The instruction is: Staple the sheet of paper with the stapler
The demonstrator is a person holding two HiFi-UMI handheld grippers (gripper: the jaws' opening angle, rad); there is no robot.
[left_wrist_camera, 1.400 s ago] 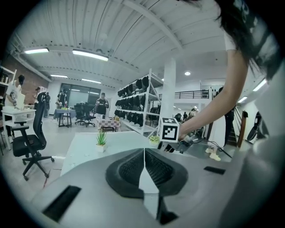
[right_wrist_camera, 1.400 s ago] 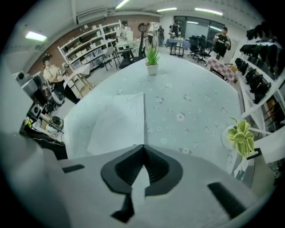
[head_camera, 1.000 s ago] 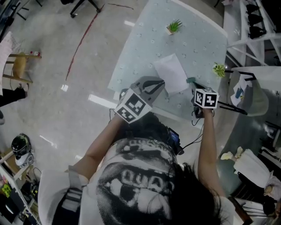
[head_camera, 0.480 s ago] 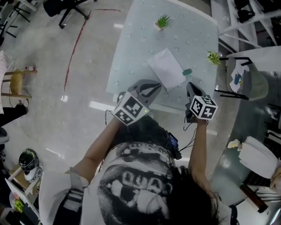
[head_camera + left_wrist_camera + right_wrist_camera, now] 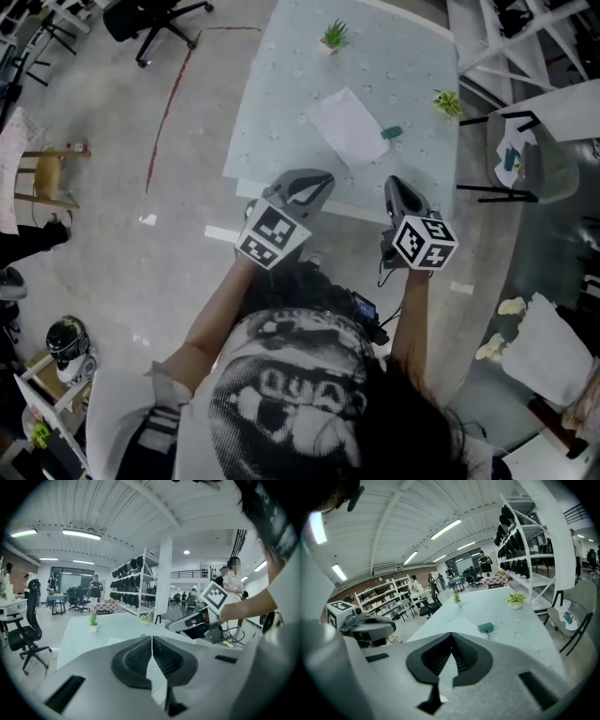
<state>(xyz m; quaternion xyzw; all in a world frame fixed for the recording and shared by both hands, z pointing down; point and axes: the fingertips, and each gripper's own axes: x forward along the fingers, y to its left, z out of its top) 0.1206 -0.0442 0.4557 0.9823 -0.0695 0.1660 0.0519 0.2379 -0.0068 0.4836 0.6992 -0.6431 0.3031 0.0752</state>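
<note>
A white sheet of paper (image 5: 345, 126) lies on the pale table (image 5: 281, 103), with a small teal stapler (image 5: 392, 133) just beyond its right corner. My left gripper (image 5: 317, 178) is shut and empty at the table's near edge, short of the paper. My right gripper (image 5: 395, 185) is also shut and empty, held near the front edge and apart from the stapler. In the right gripper view the stapler (image 5: 485, 628) lies ahead past the closed jaws (image 5: 451, 637). The left gripper view shows its jaws (image 5: 151, 640) meeting, with the right gripper (image 5: 197, 620) off to the side.
Two small potted plants stand on the table, one at the far edge (image 5: 332, 36) and one at the right edge (image 5: 446, 101). A chair (image 5: 530, 159) stands right of the table, an office chair (image 5: 141, 19) at the far left. Shelving fills the right.
Both grippers have drawn back from the paper toward the table's near edge. The right gripper has lifted away from the stapler, which stays on the table.
</note>
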